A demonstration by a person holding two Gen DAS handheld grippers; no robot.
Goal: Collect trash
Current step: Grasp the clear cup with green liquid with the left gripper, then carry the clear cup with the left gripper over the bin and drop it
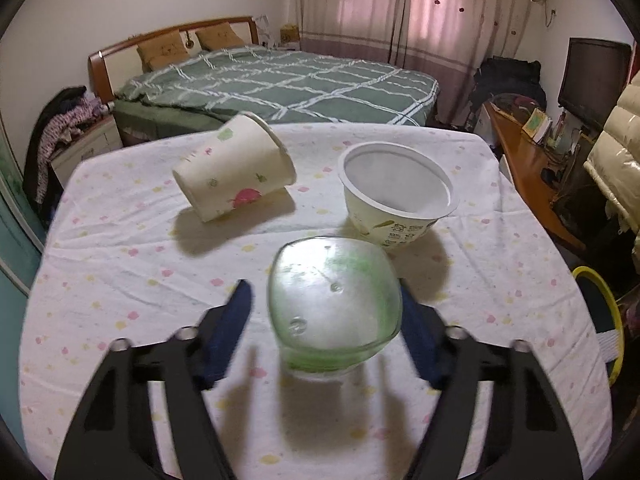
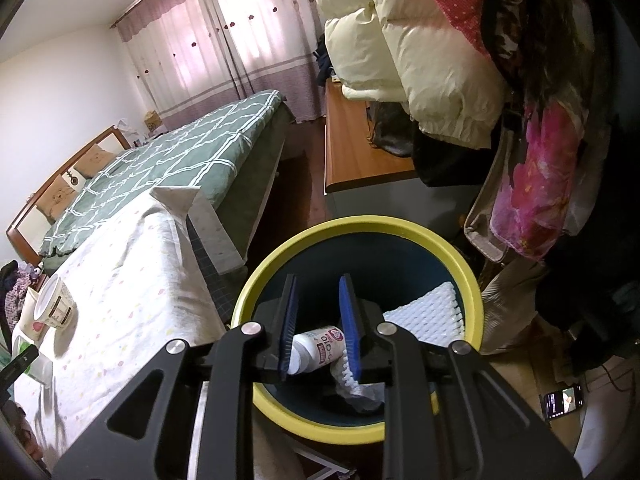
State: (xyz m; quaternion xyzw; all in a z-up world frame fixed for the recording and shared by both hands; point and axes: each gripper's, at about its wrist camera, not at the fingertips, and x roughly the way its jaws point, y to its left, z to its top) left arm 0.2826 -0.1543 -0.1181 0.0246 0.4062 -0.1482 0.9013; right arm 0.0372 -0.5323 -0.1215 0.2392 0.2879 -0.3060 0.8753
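Note:
In the left wrist view a clear green-tinted plastic cup (image 1: 334,306) lies tipped on the table, its base facing me. My left gripper (image 1: 326,300) is open with its blue pads on either side of the cup; the right pad is close to it. A floral paper cup (image 1: 234,168) lies on its side behind, and a white yogurt tub (image 1: 396,196) stands upright. In the right wrist view my right gripper (image 2: 319,300) hangs open over the yellow-rimmed bin (image 2: 474,280). A small white bottle (image 2: 316,346) lies in the bin below the pads.
The table (image 1: 120,280) has a white dotted cloth. White foam netting (image 2: 428,314) and crumpled paper (image 2: 356,388) lie in the bin. A bed (image 1: 280,84) stands behind the table, a wooden desk (image 1: 524,164) to the right. Hanging coats (image 2: 440,48) crowd the bin's far side.

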